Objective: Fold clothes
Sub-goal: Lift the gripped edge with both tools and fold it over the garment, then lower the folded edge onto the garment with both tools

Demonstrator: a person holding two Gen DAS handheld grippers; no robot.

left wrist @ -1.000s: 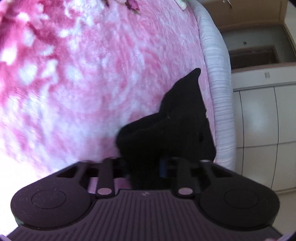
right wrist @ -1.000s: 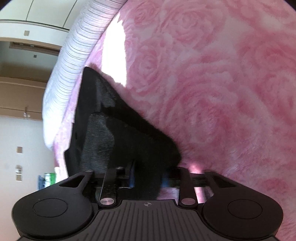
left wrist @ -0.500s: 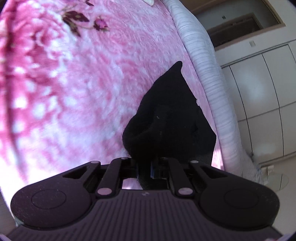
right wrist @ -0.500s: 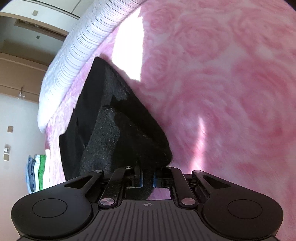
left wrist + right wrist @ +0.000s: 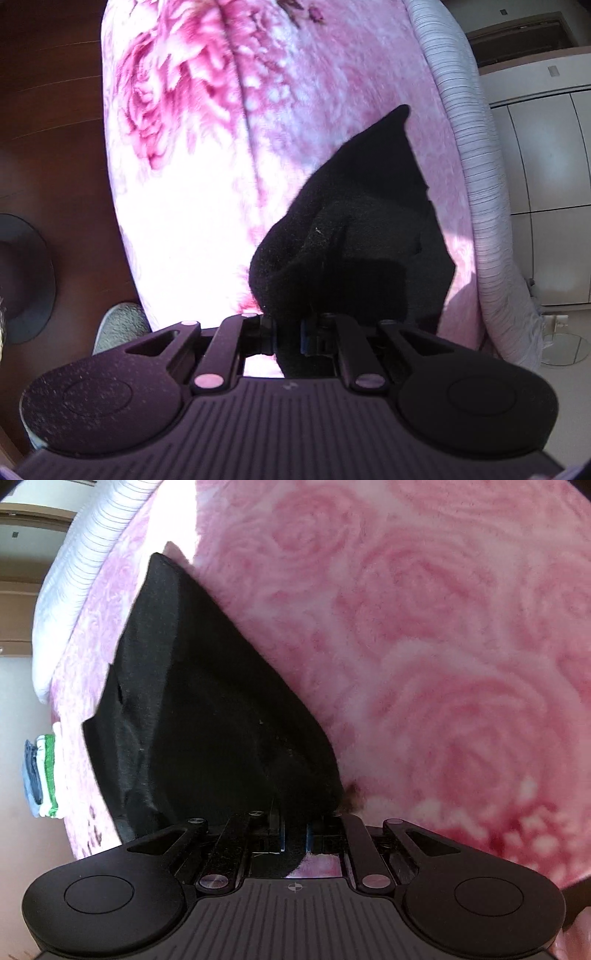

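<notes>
One black garment (image 5: 354, 236), one pink floral blanket (image 5: 207, 140), one white striped quilt roll (image 5: 476, 184), one small stack of folded clothes (image 5: 42, 775), two grippers: left gripper (image 5: 288, 336), right gripper (image 5: 295, 834).

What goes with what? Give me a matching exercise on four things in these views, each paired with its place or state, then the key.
Column one:
1. black fabric garment
2. pink rose-patterned fleece blanket
3. white ribbed quilt roll
4. stack of folded green, white and grey clothes

Column two:
A. runs along the blanket's edge
B. sits past the blanket's edge, at the far left of the right wrist view
C. clamped by the left gripper and right gripper
D. spread under the garment

Pairs: 1-C, 2-D, 3-A, 4-B
</notes>
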